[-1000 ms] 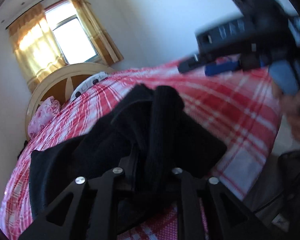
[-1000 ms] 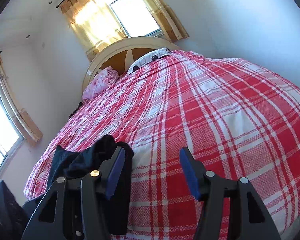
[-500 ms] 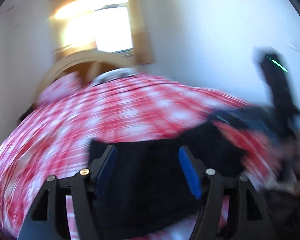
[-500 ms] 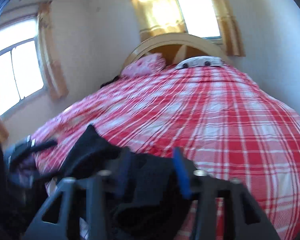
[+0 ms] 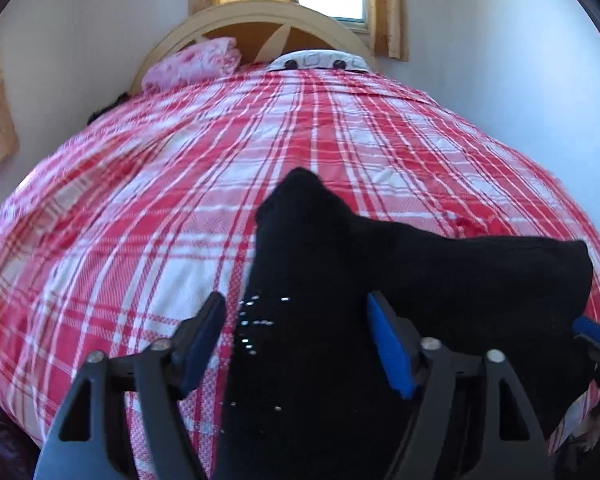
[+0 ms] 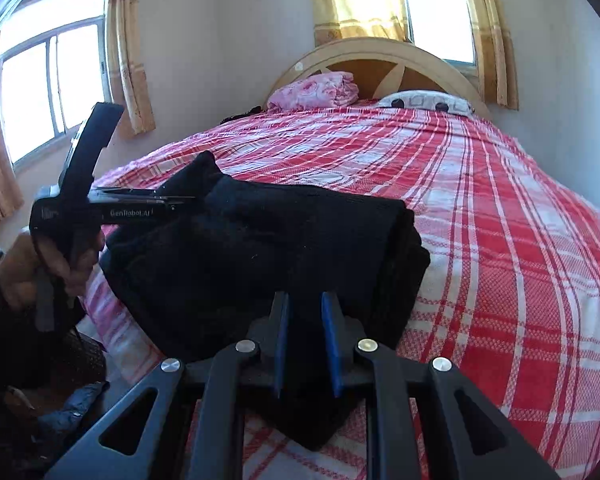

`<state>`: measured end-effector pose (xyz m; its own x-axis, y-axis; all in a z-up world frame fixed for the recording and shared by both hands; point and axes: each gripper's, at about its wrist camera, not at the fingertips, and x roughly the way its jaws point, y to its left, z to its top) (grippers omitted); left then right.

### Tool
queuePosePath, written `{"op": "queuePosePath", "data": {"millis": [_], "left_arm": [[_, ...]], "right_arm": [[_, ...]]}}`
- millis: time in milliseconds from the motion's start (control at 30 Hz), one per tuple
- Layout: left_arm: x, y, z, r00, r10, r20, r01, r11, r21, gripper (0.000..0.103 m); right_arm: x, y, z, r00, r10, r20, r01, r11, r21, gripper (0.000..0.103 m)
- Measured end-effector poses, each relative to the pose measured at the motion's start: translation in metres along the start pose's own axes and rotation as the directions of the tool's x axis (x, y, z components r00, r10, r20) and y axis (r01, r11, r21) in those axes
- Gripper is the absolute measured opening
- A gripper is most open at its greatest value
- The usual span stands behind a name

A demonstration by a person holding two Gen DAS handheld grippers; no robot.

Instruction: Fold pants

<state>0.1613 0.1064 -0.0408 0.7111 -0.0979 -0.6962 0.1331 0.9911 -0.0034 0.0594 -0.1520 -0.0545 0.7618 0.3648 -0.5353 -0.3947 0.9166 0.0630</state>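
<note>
Black pants (image 6: 260, 248) lie bunched near the foot of the bed (image 6: 500, 240), on its red-and-white plaid cover. The right hand-held gripper (image 6: 306, 344) has its blue pads nearly together, pinching a fold of the fabric at the heap's near edge. The left hand-held gripper (image 5: 296, 344) stands wide apart, its fingers (image 5: 388, 348) straddling the cloth without clamping it.
</note>
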Motion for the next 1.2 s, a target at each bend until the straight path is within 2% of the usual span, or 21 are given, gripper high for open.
{"op": "queuePosePath", "data": {"millis": [67, 167, 200, 267, 300, 333, 400, 433, 500, 600, 633, 667, 733, 800, 867, 967, 1100, 1200], "left_arm": [[0.001, 0.011, 0.000, 0.999, -0.032, -0.021, 0.031, 0.998, -0.055, 0.091], [-0.007, 0.024, 0.003, 0.995, -0.088, -0.037, 0.084, 0.991, -0.107, 0.090], [-0.015, 0.029, 0.006, 0.997, -0.074, -0.028, 0.071, 0.991, -0.117, 0.090], [-0.032, 0.041, 0.008, 0.999, -0.038, 0.018, 0.040, 0.990, -0.135, 0.090], [-0.041, 0.048, 0.009, 0.999, -0.029, 0.041, 0.035, 0.989, -0.143, 0.090], [-0.047, 0.054, 0.010, 0.998, -0.021, 0.060, 0.030, 0.988, -0.151, 0.090], [-0.058, 0.061, 0.015, 0.995, 0.029, 0.097, -0.014, 0.988, -0.153, 0.090], [-0.059, 0.061, 0.019, 0.993, 0.050, 0.111, -0.035, 0.990, -0.138, 0.090], [-0.059, 0.053, 0.028, 0.989, 0.064, 0.131, -0.053, 0.995, -0.080, 0.090], [-0.049, 0.030, 0.044, 0.990, 0.015, 0.143, -0.015, 1.000, 0.001, 0.090], [-0.045, 0.020, 0.049, 0.989, 0.001, 0.147, -0.007, 0.999, 0.037, 0.090], [-0.037, 0.010, 0.054, 0.989, 0.003, 0.145, -0.014, 0.997, 0.072, 0.090], [-0.014, -0.007, 0.064, 0.993, 0.060, 0.106, -0.071, 0.992, 0.106, 0.090], [0.009, -0.014, 0.068, 0.994, 0.107, 0.033, -0.110, 0.988, 0.109, 0.090], [0.025, -0.016, 0.066, 0.992, 0.128, -0.014, -0.126, 0.987, 0.100, 0.089], [0.035, -0.016, 0.059, 0.986, 0.166, -0.029, -0.162, 0.982, 0.092, 0.089], [0.042, -0.013, 0.054, 0.982, 0.182, -0.047, -0.179, 0.981, 0.071, 0.090], [0.044, -0.012, 0.051, 0.982, 0.182, -0.050, -0.179, 0.982, 0.064, 0.090]], "right_arm": [[0.000, 0.002, -0.001, 1.000, -0.009, 0.007, 0.009, 1.000, -0.010, 0.018], [-0.005, -0.002, 0.005, 1.000, 0.020, -0.001, -0.020, 0.999, 0.041, 0.018], [-0.010, -0.006, 0.009, 0.999, 0.037, 0.005, -0.037, 0.996, 0.080, 0.018], [-0.028, -0.020, 0.014, 0.994, 0.085, 0.074, -0.099, 0.975, 0.201, 0.021], [-0.035, -0.028, 0.015, 0.989, 0.102, 0.109, -0.127, 0.960, 0.250, 0.029], [-0.042, -0.037, 0.015, 0.984, 0.109, 0.144, -0.149, 0.939, 0.310, 0.043], [-0.050, -0.054, 0.015, 0.979, 0.092, 0.184, -0.161, 0.898, 0.409, 0.059], [-0.051, -0.061, 0.016, 0.981, 0.064, 0.181, -0.139, 0.888, 0.439, 0.059], [-0.052, -0.062, 0.019, 0.986, 0.023, 0.166, -0.093, 0.898, 0.429, 0.059], [-0.048, -0.050, 0.033, 0.987, 0.000, 0.163, -0.060, 0.930, 0.362, 0.059], [-0.045, -0.044, 0.039, 0.988, -0.006, 0.156, -0.047, 0.941, 0.335, 0.056], [-0.038, -0.036, 0.047, 0.988, 0.003, 0.157, -0.049, 0.954, 0.295, 0.054], [-0.030, -0.030, 0.055, 0.990, -0.007, 0.138, -0.028, 0.968, 0.249, 0.053], [-0.010, -0.021, 0.064, 0.996, -0.017, 0.085, 0.000, 0.979, 0.204, 0.053], [-0.001, -0.016, 0.066, 0.997, -0.023, 0.078, 0.008, 0.981, 0.192, 0.053], [0.014, -0.011, 0.065, 0.998, -0.032, 0.051, 0.023, 0.985, 0.168, 0.054], [0.030, -0.013, 0.057, 0.998, -0.058, -0.008, 0.059, 0.984, 0.169, 0.054], [0.035, -0.017, 0.054, 0.998, -0.063, -0.006, 0.063, 0.981, 0.185, 0.054]]}}
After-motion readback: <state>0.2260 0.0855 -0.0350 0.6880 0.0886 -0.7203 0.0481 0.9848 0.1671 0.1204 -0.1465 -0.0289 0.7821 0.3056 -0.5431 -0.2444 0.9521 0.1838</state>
